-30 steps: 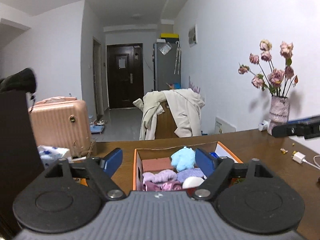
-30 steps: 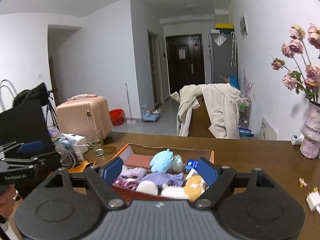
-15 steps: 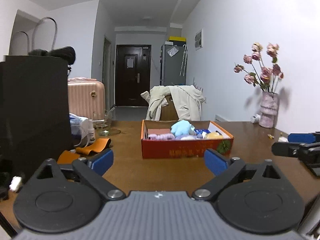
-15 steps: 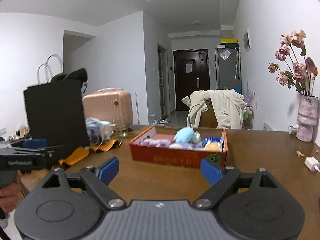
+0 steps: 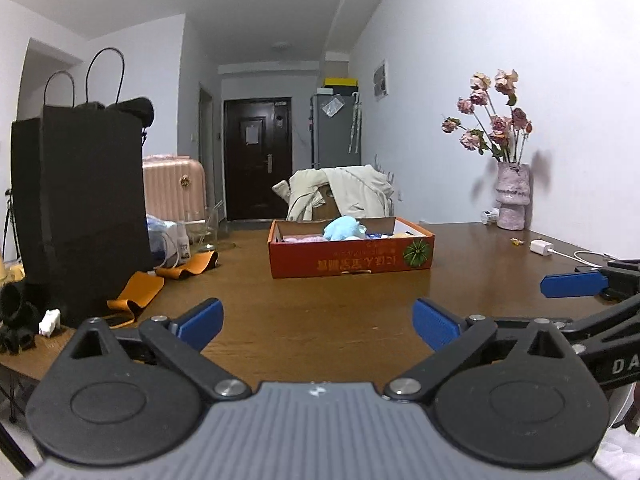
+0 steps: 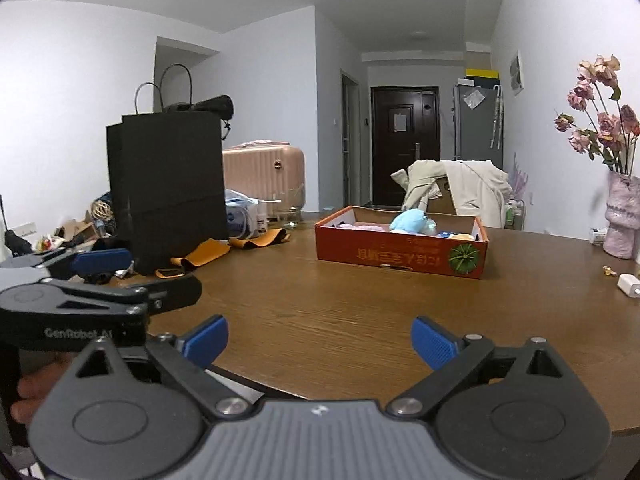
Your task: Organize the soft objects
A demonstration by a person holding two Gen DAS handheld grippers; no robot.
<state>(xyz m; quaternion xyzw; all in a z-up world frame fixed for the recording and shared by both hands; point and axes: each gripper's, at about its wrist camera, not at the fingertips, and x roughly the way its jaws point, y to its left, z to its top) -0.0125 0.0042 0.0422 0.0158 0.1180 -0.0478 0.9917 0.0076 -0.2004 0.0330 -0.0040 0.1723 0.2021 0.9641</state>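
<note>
Opening wide, left gripper [image 5: 318,322] fingers [image 5: 200,322] empty, right gripper [image 6: 320,338] likewise

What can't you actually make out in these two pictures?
- Orange box, both views: its near wall hides most of the soft things; only the blue plush pokes up clearly.
- Print on the box front: upside down, too small to read.
- Black paper bag: hides whatever stands behind it.
- Right gripper, left view: cut off by the frame edge.
</note>
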